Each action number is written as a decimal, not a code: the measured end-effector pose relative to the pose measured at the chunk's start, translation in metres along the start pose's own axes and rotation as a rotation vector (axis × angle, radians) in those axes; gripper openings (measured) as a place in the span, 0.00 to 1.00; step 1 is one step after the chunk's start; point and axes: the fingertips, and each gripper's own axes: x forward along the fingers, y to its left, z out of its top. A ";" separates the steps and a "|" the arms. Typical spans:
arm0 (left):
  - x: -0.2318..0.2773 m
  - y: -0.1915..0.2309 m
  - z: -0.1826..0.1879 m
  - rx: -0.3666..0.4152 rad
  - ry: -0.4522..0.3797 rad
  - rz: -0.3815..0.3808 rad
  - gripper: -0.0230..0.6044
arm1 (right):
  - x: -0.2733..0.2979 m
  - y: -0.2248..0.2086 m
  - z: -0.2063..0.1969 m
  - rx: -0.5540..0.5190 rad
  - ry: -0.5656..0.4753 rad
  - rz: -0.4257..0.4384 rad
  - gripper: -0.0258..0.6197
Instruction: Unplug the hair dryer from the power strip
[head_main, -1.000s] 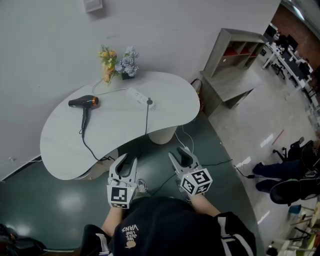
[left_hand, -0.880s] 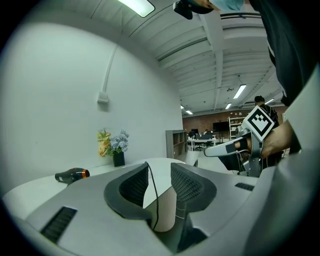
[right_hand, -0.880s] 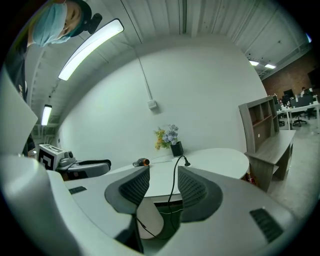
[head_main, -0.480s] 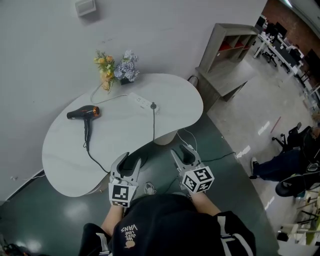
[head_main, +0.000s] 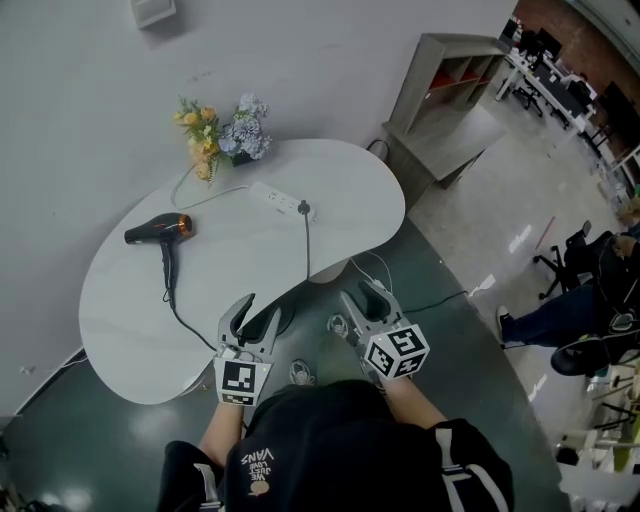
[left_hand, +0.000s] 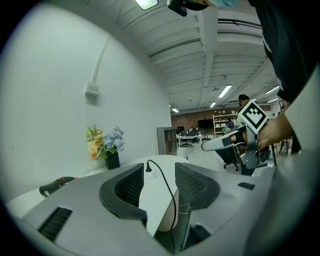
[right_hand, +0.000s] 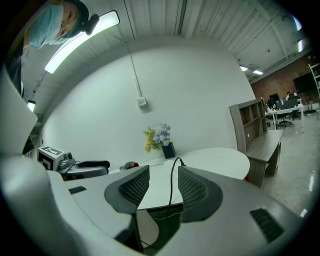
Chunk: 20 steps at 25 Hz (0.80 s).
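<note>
Table (head_main: 130, 300) bears the hair dryer (head_main: 160, 228) (plugged in), well beyond right gripper (head_main: 360, 295).

Open-plan office, no question about it. Rows of desks (head_main: 550, 80) with monitors and swivel chairs ran off into the far corner. Strip lights (left_hand: 224, 91) hung along the bare ceiling. A grey open shelf unit (head_main: 450, 90) stood against the white wall (head_main: 330, 60). Nearer, a curved white tabletop (head_main: 350, 200) carried a vase of flowers (head_main: 218, 135), all on a glossy green floor (head_main: 70, 430).
</note>
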 end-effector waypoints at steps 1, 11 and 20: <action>0.005 0.001 -0.001 0.011 0.004 -0.006 0.34 | 0.004 -0.003 0.000 -0.001 0.002 0.000 0.29; 0.053 0.021 -0.004 0.051 0.039 0.002 0.34 | 0.053 -0.029 0.007 -0.027 0.040 0.054 0.29; 0.118 0.045 -0.009 0.133 0.060 -0.008 0.34 | 0.098 -0.065 0.013 -0.036 0.076 0.085 0.29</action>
